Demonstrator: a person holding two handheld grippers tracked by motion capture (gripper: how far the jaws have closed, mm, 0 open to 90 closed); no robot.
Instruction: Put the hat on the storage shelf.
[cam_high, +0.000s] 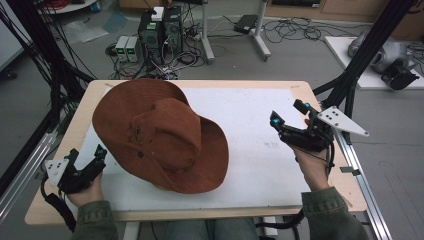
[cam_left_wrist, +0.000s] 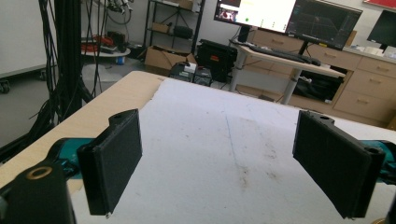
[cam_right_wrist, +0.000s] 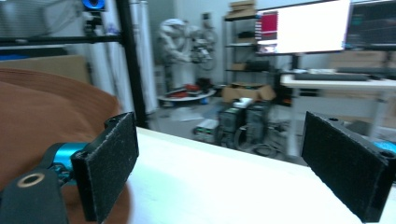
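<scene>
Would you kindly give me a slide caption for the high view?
Brown wide-brimmed suede hat on a white-covered wooden table, flanked by left gripper and right gripper, both open.

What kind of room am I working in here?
Likely a robotics lab or workshop: computer towers and loose cables on the floor, monitors on a desk, and a robot standing at the back.

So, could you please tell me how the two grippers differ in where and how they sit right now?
The left gripper sits low at the table's near left corner, just beside the brown hat's brim; the right gripper is held farther back at the right edge, well clear of the hat. The left gripper looks along bare white mat; the right gripper has the hat's brim at its left. Both stand open with nothing between the jaws.
</scene>
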